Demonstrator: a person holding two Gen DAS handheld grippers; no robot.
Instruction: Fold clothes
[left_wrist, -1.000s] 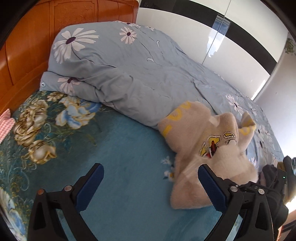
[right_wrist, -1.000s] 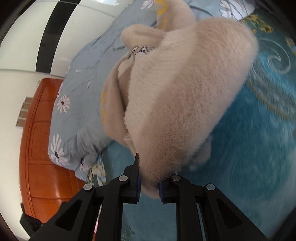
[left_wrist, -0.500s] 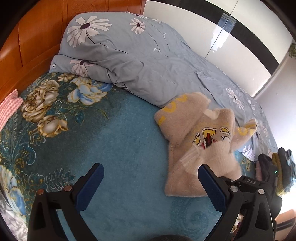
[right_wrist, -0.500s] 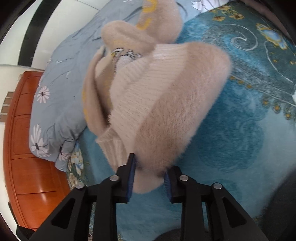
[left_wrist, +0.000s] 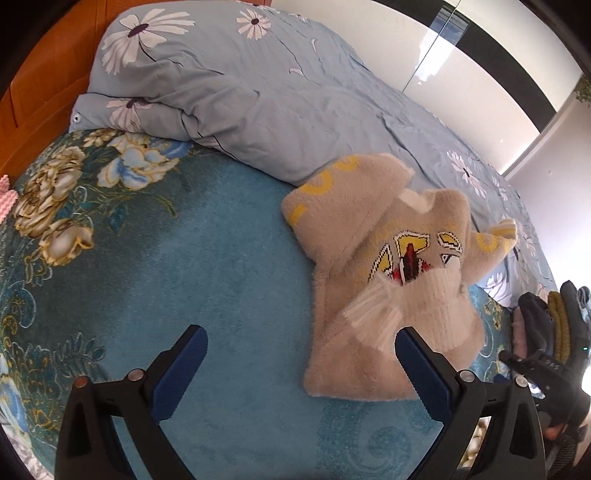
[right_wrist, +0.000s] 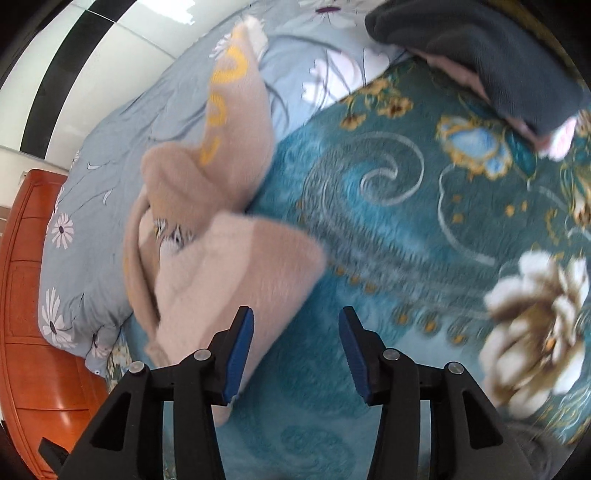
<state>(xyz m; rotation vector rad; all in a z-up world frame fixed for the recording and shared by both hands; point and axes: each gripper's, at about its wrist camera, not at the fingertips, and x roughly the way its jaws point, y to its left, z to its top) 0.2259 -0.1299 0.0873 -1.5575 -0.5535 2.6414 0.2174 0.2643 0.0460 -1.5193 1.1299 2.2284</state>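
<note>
Lying rumpled on a teal floral blanket, a fuzzy beige sweater with yellow lettering rests free of both grippers.

One yellow-marked sleeve reaches up onto the pale blue daisy-print duvet behind it, and its ribbed white cuffs are bunched over the cartoon print on the chest. The left gripper hovers over the blanket with its blue-padded fingers spread wide, the right-hand finger just overlapping the sweater's lower edge in view. The right gripper is also spread, nothing between its pads; its left-hand finger sits just beside the sweater's hem, though contact cannot be judged. A stack of dark folded clothes lies at the blanket's far edge. An orange wooden headboard stands beyond the duvet.
</note>
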